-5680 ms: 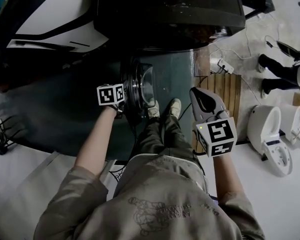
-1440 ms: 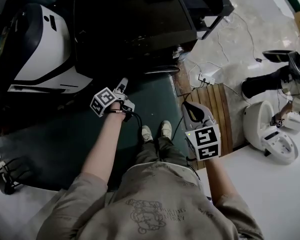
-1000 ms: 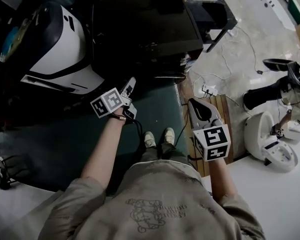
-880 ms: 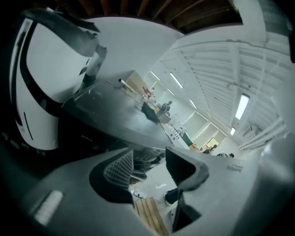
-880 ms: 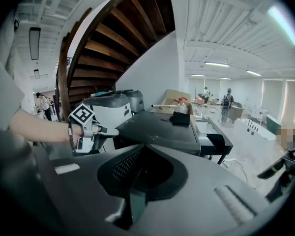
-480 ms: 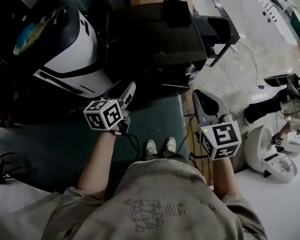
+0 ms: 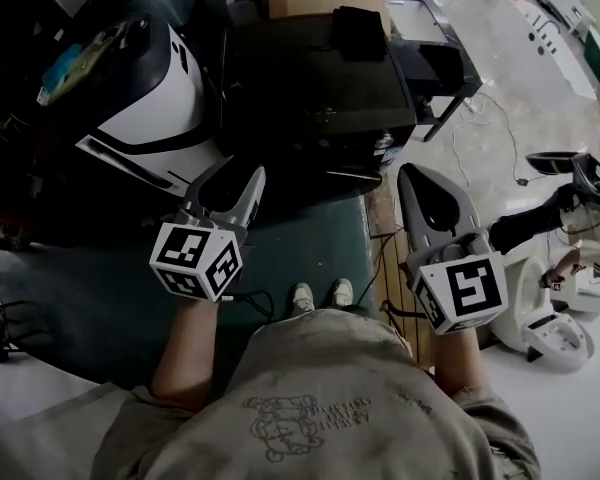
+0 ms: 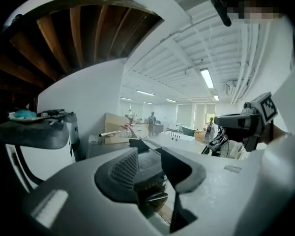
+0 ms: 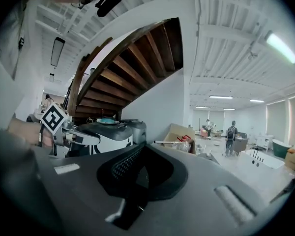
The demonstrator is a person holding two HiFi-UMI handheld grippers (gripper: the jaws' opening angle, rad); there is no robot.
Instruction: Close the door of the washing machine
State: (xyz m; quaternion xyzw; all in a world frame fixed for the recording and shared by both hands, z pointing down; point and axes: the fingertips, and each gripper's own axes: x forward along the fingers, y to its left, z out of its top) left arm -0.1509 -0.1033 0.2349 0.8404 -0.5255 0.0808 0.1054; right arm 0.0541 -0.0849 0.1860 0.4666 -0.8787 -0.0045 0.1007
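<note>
Head view has both tools held up, short of the washer [image 7: 310, 78], the dark box straight ahead of the person. The left tool [image 7: 232, 183] has its jaws spread with nothing between them; its own view shows only the washer's top through the gap. The right tool [image 7: 418, 178] is pressed together on nothing. Neither touches the washer, and both point toward its front edge, which reads as a hands-off pose, not a push. No door juts out over the green mat [image 7: 300, 248] in front of the washer, so the door is probably shut, though its front face is hidden from above. Left of the washer stands a white-and-black appliance [image 7: 130, 98], behind it a cardboard box [image 7: 315, 3], and at its front right wooden slats [image 7: 385, 218]. Nothing stands between the tools and the washer.
</note>
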